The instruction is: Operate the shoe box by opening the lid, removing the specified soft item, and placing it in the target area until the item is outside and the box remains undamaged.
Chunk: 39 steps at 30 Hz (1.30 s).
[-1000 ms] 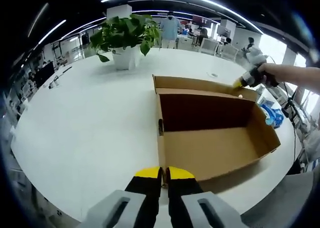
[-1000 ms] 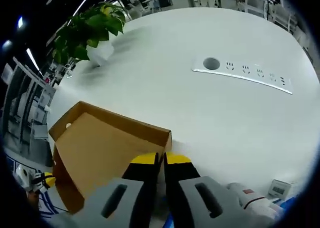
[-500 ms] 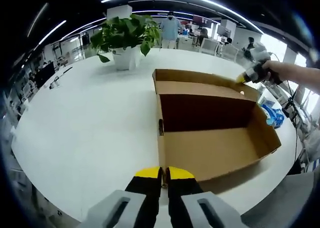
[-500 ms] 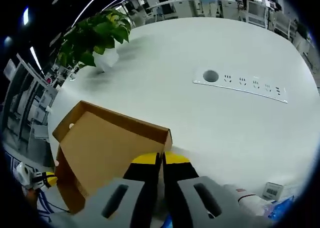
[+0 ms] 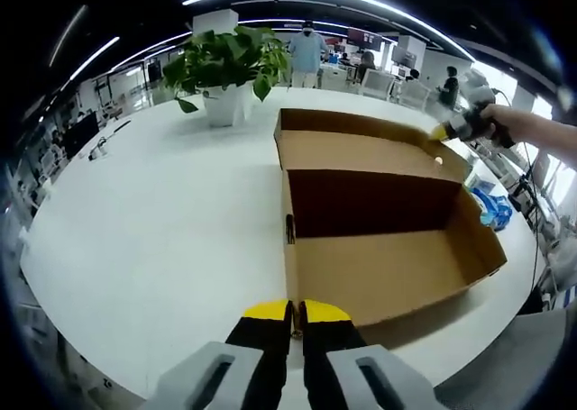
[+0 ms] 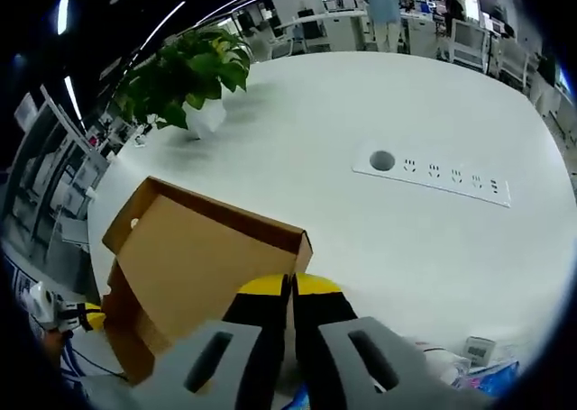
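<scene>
lid (image 5: 361, 149) up, right gripper (image 6: 290, 288) clenched on its edge | left gripper (image 5: 297, 313) clenched on box (image 5: 383, 270) front wall | we see no soft item inside; removal left

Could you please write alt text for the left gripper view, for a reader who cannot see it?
An open cardboard shoe box lies on a white table; the right gripper holds its lid up by the far edge. The left gripper, shut, pinches the box's near wall. A potted plant stands behind.
</scene>
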{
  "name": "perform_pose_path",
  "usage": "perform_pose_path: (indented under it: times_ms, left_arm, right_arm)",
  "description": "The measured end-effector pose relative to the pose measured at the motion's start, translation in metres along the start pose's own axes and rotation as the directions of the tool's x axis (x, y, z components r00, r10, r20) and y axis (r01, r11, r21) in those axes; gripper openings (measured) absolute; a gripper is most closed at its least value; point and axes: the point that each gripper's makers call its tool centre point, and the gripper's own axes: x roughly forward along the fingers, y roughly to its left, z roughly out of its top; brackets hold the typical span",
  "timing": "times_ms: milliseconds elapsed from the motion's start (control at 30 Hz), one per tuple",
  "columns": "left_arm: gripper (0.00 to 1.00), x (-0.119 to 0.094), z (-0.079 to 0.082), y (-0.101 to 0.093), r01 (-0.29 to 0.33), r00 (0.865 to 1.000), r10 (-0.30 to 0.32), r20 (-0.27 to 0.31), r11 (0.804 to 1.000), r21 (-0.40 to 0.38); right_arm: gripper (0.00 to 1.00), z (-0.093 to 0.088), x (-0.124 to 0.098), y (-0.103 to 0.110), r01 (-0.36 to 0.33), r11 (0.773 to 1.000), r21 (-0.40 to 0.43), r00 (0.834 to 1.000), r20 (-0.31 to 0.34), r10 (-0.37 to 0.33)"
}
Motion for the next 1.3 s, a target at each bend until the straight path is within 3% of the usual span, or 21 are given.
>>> perform_pose_path:
  times_ms: [767, 1300]
  left_arm:
    - [0.03, 0.0, 0.0, 0.0, 0.006, 1.0, -0.006, 0.004, 1.0, 0.007]
    - [0.03, -0.001, 0.0, -0.002, 0.015, 1.0, -0.015, 0.016, 1.0, 0.012]
  right_arm:
    - [0.0, 0.016, -0.045, 0.022, -0.028, 0.994, -0.11, 0.995, 0.089, 0.038]
    - [0.0, 0.014, -0.075, 0.04, -0.024, 0.986, -0.167, 0.987, 0.151, 0.049]
